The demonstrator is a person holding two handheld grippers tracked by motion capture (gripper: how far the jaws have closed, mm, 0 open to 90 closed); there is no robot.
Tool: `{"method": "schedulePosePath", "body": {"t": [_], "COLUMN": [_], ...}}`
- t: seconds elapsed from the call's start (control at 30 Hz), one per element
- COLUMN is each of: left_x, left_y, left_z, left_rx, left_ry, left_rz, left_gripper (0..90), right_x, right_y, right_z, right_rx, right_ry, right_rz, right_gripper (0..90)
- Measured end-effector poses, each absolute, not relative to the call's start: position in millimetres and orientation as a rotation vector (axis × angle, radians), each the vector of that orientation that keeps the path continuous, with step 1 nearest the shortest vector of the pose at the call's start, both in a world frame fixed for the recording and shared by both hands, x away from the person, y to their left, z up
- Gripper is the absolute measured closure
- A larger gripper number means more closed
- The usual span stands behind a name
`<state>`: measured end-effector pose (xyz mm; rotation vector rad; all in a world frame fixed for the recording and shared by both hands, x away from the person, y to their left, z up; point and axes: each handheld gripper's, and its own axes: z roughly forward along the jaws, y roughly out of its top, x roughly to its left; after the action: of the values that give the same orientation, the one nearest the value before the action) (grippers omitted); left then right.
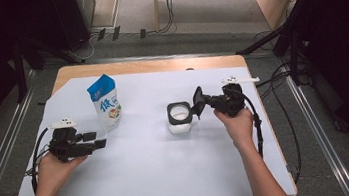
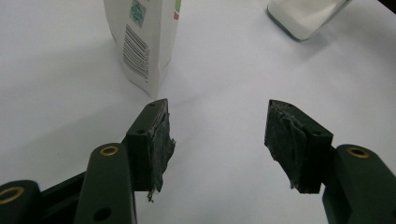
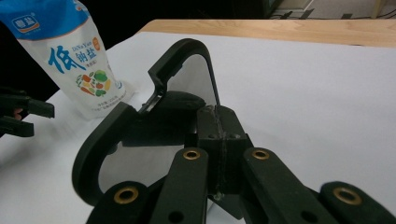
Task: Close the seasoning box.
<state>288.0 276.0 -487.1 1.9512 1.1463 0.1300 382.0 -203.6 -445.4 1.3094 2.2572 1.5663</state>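
Observation:
A blue-and-white salt bag point(image 1: 105, 102) stands upright on the white sheet point(image 1: 150, 166). Right of it sits a square clear container point(image 1: 180, 116) with a black rim and white grains inside. Its black-framed clear lid point(image 1: 197, 103) stands tilted up at the container's right side. My right gripper point(image 1: 204, 105) is shut on the lid's point(image 3: 184, 46) edge, with both pads point(image 3: 209, 128) pressed together there. My left gripper point(image 1: 100, 139) is open and holds nothing, low over the sheet just below the bag. Its pads point(image 2: 161, 140) point past the bag point(image 2: 144, 42) toward the container point(image 2: 306, 16).
The wooden table's far edge point(image 1: 158, 64) shows beyond the sheet. Cables trail from both grippers and lie on the floor at the right point(image 1: 285, 114). Dark stands and furniture ring the table. The bag point(image 3: 74, 60) and the left gripper point(image 3: 18, 116) show in the right gripper view.

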Motion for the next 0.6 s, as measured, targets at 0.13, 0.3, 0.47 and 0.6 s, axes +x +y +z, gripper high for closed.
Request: {"method": "schedulePosePath", "body": {"t": [0.13, 0.3, 0.47, 0.6], "left_x": [288.8, 289.0, 289.2, 289.4], "left_y": [275.7, 276.1, 276.0, 276.3], "left_z": [-488.0, -488.2, -488.7, -488.9], "left_rx": [1.953, 1.948, 1.951, 1.959], "left_ry": [1.148, 1.146, 1.147, 1.149], "left_rz": [0.124, 0.122, 0.126, 0.12], "left_gripper": [41.0, 41.1, 41.1, 41.1], "right_x": [380.2, 379.2, 377.5, 376.4], "right_y": [-201.5, -199.1, -195.1, -191.8], "right_z": [-444.6, -444.7, -444.6, -445.2], "right_rx": [1.303, 1.309, 1.293, 1.286], "right_ry": [2.263, 2.259, 2.264, 2.277], "right_rz": [1.57, 1.604, 1.603, 1.603], "right_gripper": [90.0, 90.0, 90.0, 90.0]}}
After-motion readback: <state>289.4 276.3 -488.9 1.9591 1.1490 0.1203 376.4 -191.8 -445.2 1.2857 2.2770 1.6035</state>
